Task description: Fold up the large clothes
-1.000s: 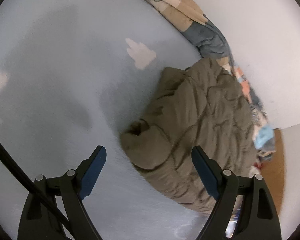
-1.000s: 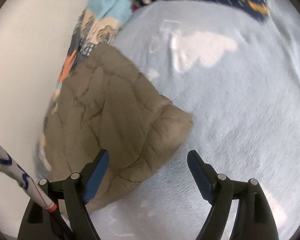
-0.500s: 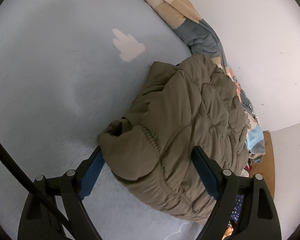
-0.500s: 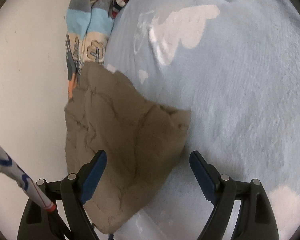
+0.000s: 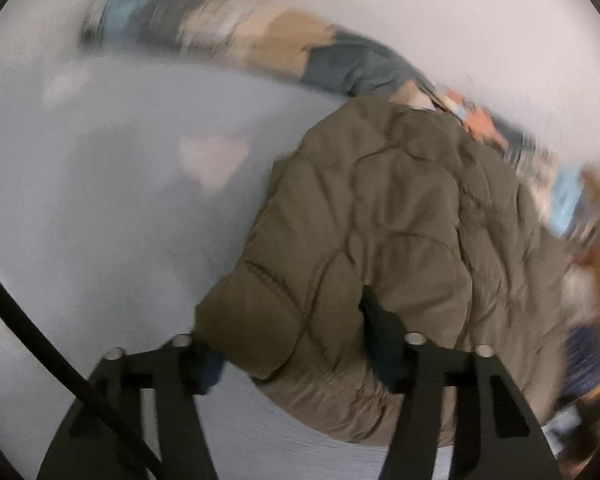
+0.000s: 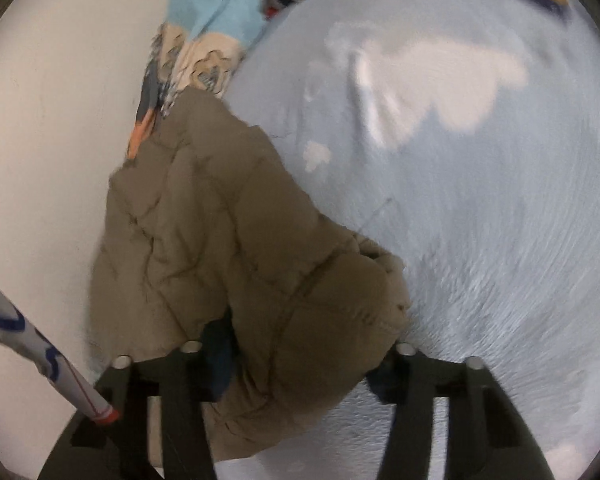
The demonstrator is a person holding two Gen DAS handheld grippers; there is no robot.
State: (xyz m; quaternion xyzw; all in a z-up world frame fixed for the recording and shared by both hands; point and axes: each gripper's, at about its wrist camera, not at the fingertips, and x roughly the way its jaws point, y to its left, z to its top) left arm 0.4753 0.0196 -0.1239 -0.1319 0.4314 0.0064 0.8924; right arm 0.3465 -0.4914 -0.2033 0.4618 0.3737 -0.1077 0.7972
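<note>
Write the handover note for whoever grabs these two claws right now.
Left claw: fingers wide, straddling a corner of the olive puffer jacket; grip unconfirmed.
Right claw: the same, at another jacket corner.
Jacket lies bundled on the light-blue blanket, against the patterned quilt by the wall.
Done: jacket folded into a compact bundle.
Left: confirm both grips, finish or tidy the fold.

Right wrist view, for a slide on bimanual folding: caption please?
Right gripper straddles a corner of the olive quilted jacket on a light-blue blanket.
</note>
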